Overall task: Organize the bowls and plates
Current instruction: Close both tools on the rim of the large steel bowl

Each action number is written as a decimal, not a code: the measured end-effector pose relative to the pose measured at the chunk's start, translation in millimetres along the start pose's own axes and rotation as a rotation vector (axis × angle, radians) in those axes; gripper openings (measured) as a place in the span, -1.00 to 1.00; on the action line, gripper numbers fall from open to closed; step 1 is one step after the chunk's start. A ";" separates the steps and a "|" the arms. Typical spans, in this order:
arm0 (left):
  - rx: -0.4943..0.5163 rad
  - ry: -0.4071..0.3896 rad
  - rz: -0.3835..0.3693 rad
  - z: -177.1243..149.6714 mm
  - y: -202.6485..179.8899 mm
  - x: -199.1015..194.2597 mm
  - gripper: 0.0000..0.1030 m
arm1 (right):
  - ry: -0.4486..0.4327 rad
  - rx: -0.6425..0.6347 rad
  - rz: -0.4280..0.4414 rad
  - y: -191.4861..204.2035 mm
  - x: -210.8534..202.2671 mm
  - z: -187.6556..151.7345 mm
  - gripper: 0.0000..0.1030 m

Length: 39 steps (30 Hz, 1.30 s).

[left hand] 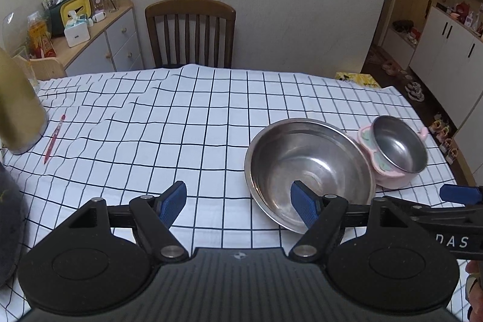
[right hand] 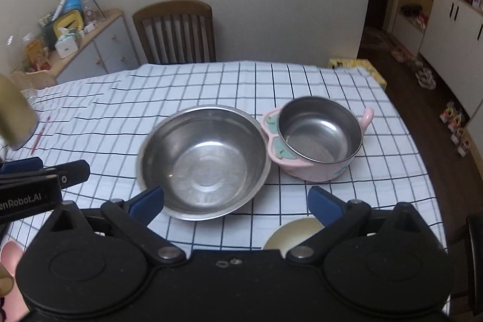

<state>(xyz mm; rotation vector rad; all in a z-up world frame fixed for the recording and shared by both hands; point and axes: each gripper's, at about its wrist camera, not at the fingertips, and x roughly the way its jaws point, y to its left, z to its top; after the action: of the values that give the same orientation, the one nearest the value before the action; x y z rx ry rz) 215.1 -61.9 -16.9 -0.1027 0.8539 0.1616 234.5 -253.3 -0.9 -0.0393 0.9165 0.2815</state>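
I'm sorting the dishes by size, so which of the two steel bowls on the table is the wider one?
The plain steel bowl, wide and shallow, on the checked cloth. The other, the pink-cased bowl with a handle, is narrower and deeper.

both tongs, left tongs and right tongs, point steeply downward, jaws spread wide and empty.

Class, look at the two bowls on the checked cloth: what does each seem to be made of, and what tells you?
Large bowl: apparently stainless steel, a dull brushed grey with soft reflections and light scuffing inside.
Small bowl: a shiny steel-looking inner liner set in a pink outer shell, probably plastic judging by its matte moulded look, side handle and green trim.
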 end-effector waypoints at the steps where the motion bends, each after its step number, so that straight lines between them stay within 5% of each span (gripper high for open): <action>1: -0.003 0.010 0.004 2.3 -1.2 7.7 0.47 | 0.007 0.003 0.000 -1.0 5.8 1.9 0.97; 25: -0.037 0.140 0.050 16.5 -9.2 116.1 0.47 | 0.172 0.083 0.014 -21.4 103.0 17.7 0.73; 33: -0.044 0.160 0.040 15.2 -11.4 132.8 0.44 | 0.212 0.157 0.032 -32.8 121.0 19.8 0.42; 39: -0.045 0.166 0.041 14.9 -14.5 138.2 0.10 | 0.226 0.166 0.055 -34.1 126.0 17.6 0.12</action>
<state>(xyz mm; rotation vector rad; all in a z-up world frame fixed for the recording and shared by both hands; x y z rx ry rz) 318.0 -59.9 -111.4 -0.1422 1.0183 0.2133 329.3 -255.2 -92.2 0.1099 1.1642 0.2545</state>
